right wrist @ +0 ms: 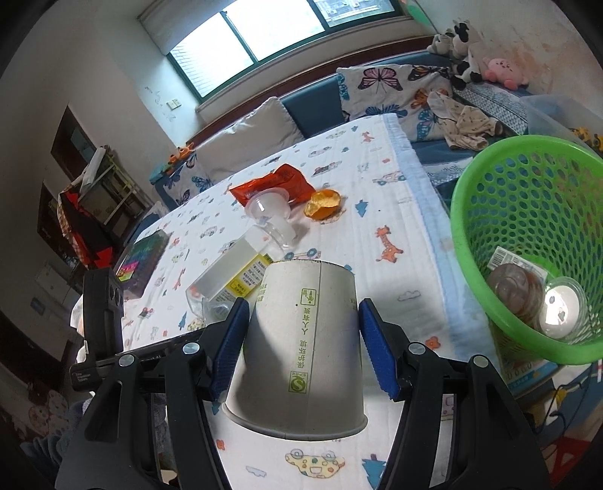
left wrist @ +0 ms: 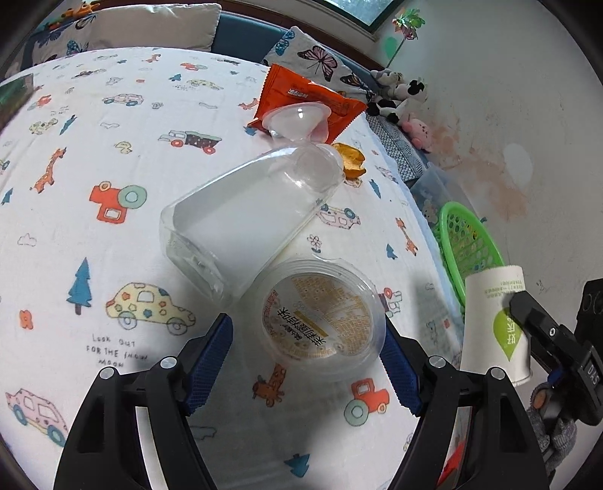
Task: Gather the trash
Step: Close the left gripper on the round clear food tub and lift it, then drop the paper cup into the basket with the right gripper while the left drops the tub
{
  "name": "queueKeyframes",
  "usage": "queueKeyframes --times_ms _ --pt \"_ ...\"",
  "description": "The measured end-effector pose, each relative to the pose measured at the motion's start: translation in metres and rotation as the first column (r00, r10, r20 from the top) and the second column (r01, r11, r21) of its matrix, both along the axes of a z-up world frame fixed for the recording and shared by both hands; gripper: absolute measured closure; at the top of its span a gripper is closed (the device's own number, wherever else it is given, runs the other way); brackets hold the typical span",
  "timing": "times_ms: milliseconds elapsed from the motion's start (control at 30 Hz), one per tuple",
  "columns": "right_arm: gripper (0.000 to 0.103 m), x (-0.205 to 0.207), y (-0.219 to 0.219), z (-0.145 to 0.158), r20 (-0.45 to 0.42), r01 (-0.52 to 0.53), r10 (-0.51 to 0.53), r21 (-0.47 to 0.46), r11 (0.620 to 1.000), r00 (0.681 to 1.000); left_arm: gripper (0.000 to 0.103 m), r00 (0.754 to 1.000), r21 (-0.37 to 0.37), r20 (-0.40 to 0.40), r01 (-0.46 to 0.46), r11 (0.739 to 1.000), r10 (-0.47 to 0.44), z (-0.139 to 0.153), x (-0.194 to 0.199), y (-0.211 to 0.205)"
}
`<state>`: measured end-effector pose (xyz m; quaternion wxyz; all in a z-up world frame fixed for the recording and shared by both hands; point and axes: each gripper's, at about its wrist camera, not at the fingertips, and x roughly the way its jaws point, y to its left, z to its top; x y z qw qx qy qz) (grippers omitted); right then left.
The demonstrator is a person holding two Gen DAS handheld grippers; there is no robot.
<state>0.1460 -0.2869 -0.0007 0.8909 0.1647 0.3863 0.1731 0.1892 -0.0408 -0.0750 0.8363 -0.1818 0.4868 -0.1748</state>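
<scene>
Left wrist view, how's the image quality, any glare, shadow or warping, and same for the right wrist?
Left wrist: sharp, strong fisheye bending; the left gripper casts a shadow over the cloth, glare on the clear bottle. Right wrist: the window is blown out, the paper cup half shaded.

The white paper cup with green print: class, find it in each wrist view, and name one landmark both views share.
Left wrist view: white paper cup at the right edge, held by the right gripper.
Right wrist view: bottom centre, between the blue pads.
Shared landmark: green plastic basket.
</scene>
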Motion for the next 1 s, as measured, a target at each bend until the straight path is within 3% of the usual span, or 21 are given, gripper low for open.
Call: queueKeyframes --times_ms 333,500,700,1000 --pt "0.042 -0.003 -0.002 -0.001 0.008 0.013 -0.013 -0.009 1.0 1.0 0.03 0.999 -0.022 0.036 -0.018 1.0 0.018 -0.003 -0.001 -0.004" --pt "0.042 -0.004 -0.006 -0.001 0.012 0.021 -0.021 -0.009 1.0 1.0 0.037 0.998 -0.011 0.055 -0.036 0.999 0.037 -0.003 -0.004 -0.005" --pt "0.042 -0.007 -0.013 0.001 0.023 0.039 -0.039 -0.014 0.999 0.999 0.039 0.997 -0.009 0.063 -0.039 0.999 0.039 -0.002 -0.01 -0.007" --pt "0.043 -0.011 -0.049 0.01 0.049 0.126 -0.125 -0.023 0.992 0.991 0.039 0.994 -0.019 0.096 0.06 0.998 -0.058 0.02 -0.026 -0.033"
